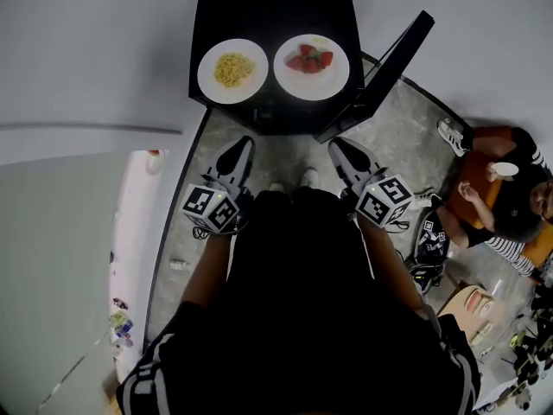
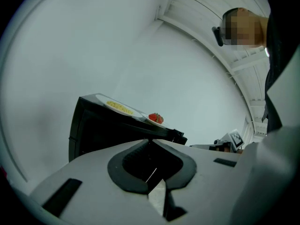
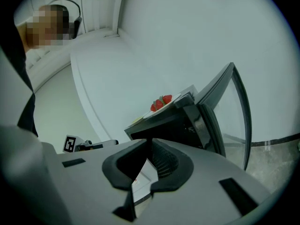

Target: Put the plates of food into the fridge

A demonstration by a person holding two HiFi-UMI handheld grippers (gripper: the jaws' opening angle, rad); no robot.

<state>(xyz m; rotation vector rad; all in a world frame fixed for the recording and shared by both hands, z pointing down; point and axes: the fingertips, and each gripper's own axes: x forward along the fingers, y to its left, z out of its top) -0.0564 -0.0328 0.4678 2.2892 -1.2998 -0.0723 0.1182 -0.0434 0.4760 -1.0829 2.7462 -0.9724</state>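
Two plates stood side by side, just apart, on top of the one black fridge point(image 1: 259, 7), which lay at twelve o'clock in the head view. The plate of yellow food point(image 1: 207, 80) was at nine o'clock of the plate of strawberries point(image 1: 335, 80). The fridge's single door point(image 1: 380, 72) hung open toward two o'clock, leaving the dark inside exposed below the plates.

Two grippers pointed at the fridge from short of it, neither touching it nor a plate. The left gripper point(image 1: 242, 145) sat at eleven o'clock of the wearer's body and the right gripper point(image 1: 339, 145) at one o'clock, each with one marker cube behind it. In the left gripper view the jaws met at their tips with nothing between them; in the right gripper view the jaws were likewise pressed together and held nothing.

One seated person point(image 1: 510, 206) was on the floor at three o'clock, well apart from the fridge
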